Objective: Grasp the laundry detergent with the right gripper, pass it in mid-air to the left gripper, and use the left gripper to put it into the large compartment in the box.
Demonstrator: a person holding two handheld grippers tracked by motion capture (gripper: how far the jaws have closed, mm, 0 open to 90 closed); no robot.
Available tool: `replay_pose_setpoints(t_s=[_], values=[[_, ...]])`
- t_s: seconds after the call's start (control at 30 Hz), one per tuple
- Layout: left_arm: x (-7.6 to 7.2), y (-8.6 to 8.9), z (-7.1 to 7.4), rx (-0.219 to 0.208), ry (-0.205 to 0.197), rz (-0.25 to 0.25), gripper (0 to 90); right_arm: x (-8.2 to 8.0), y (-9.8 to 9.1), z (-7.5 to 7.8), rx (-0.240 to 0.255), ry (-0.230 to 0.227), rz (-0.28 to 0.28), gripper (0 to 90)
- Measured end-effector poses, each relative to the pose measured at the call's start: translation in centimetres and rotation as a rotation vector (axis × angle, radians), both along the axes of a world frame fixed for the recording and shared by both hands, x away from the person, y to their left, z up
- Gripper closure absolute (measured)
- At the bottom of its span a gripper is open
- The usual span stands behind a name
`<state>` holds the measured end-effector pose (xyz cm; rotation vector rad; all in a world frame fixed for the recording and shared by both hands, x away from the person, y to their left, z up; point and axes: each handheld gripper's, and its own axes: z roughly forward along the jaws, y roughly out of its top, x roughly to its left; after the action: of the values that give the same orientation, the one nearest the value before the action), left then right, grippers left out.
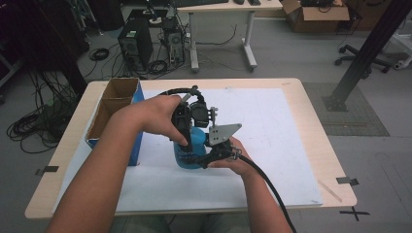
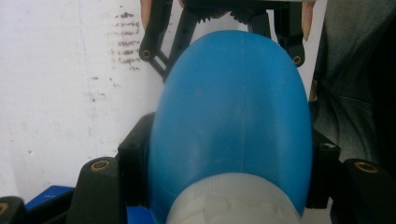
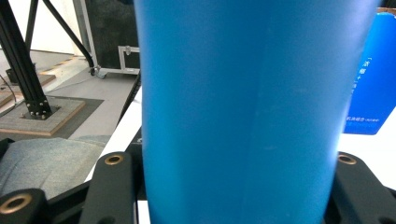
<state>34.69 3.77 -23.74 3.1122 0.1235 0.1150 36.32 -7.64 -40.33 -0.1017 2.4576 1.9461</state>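
Observation:
A blue bottle [image 1: 193, 151] stands upright on the white sheet [image 1: 277, 131] in the middle of the table. My left gripper [image 1: 186, 141] comes down on it from above and is shut on the bottle's top. In the left gripper view its black jaws [image 2: 229, 161] flank the blue shoulder [image 2: 233, 102] just above a whitish cap [image 2: 233, 205]. My right gripper [image 1: 193, 160] reaches in from the near right and is shut on the bottle's lower body. In the right gripper view the blue wall [image 3: 243, 107] sits between the jaws [image 3: 231, 186].
An open cardboard box [image 1: 114, 109] with a blue side stands at the table's left, and that blue side with printed text [image 3: 373, 70] appears behind the bottle in the right gripper view. Computer towers [image 1: 136, 43] and cables lie on the floor beyond the far edge.

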Motion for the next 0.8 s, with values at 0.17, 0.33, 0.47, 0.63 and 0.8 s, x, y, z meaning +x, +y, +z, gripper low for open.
replay_pose_setpoints(t_s=[0.17, 0.33, 0.47, 0.63, 0.8], values=[[0.08, -0.12, 0.11, 0.019, 0.01, 0.005, 37.2, -0.03, 0.1, 0.09, 0.003, 0.0, 0.002, 44.6], [0.01, -0.13, 0.19, 0.021, 0.009, 0.003, 37.4, -0.04, 0.17, 0.09, 0.007, 0.006, 0.003, 43.8], [-0.11, -0.28, 0.39, 0.028, 0.003, -0.002, 37.4, -0.11, 0.29, 0.23, 0.012, 0.002, 0.007, 43.3], [-0.07, -0.28, 0.47, 0.028, 0.006, 0.005, 37.5, -0.21, 0.38, 0.22, 0.018, 0.007, 0.01, 40.5], [0.08, -0.29, 0.51, 0.038, -0.003, 0.012, 37.5, -0.29, 0.35, 0.13, 0.005, 0.016, -0.005, 30.9]])
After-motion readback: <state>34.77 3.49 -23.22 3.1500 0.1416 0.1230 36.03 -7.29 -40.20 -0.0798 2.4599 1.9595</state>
